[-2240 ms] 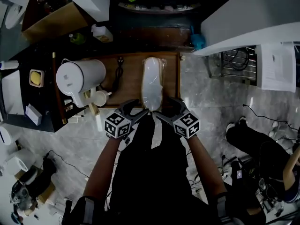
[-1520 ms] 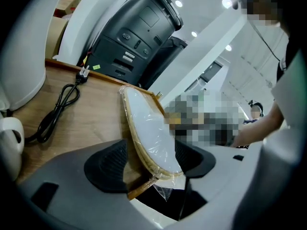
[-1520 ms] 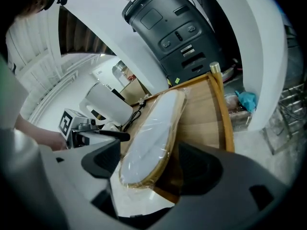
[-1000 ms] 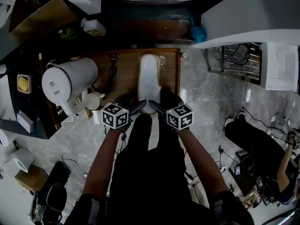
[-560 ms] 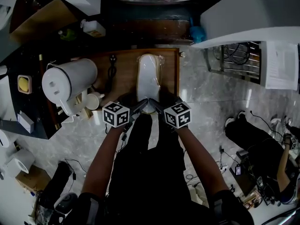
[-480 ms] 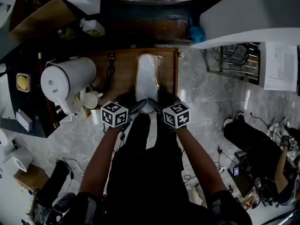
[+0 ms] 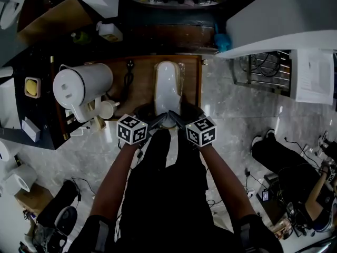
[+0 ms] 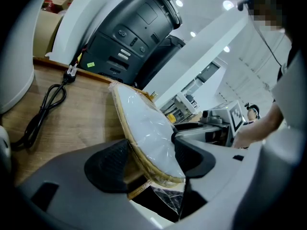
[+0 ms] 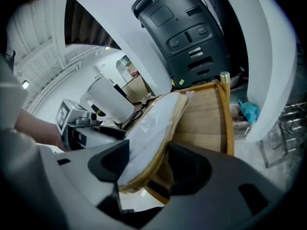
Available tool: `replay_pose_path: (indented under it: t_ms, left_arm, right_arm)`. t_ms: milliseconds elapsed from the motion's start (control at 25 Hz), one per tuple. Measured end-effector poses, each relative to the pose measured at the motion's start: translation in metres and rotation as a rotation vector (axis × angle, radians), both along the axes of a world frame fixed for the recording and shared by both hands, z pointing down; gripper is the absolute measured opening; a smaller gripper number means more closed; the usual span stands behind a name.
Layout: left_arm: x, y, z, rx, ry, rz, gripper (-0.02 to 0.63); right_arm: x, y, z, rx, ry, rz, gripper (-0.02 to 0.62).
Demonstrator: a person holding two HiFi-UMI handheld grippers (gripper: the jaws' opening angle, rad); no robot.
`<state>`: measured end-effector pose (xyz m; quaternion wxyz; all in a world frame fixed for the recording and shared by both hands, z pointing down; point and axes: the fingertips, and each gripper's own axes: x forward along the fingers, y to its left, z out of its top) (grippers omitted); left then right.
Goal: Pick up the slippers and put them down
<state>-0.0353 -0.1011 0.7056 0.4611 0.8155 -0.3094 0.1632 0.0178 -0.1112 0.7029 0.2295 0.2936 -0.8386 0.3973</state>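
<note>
Two hand-held grippers meet at the near end of a white, plastic-wrapped slipper pack with a tan sole [image 7: 167,86], which lies on a brown wooden tray [image 7: 143,93] set on pale marble flooring. The left gripper [image 7: 158,121] has its jaws partly spread and pinching the pack's near end, one dark pad on the tan sole edge and the other on the white upper face. The right gripper [image 7: 175,120] does the same from the opposite side, its jaws likewise partly spread and clamped across the pack's thickness. The pack's long axis runs near to far down the right half of the tray, its rounded far end pointing away from the person towards a dark grey machine [image 9: 192,37] beyond the tray's far edge. One wrapped pack is in view; whether it holds one slipper or two cannot be told through the film. To its left on the tray lie one black power cable [image 7: 128,74] and, further left, one white cylindrical jug with a handle [image 7: 83,86].
</note>
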Motion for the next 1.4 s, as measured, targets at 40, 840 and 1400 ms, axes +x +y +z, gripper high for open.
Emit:
replay_pose_path:
  t_ms: [40,840,1400]
  left_arm:
    - [0.000,0.001,-0.003,0.007,-0.003,0.001,0.299]
    - [-0.019,0.029,-0.085,0.134,0.001,-0.032,0.299]
    - [-0.025,0.045,-0.153,0.270,-0.008,-0.031,0.299]
  right_arm:
    - [0.000,0.001,-0.003,0.005,0.001,-0.001,0.259]
    - [-0.017,0.034,-0.074,0.075,-0.042,-0.025,0.259]
    - [-0.022,0.053,-0.148,0.170,-0.071,0.006,0.259]
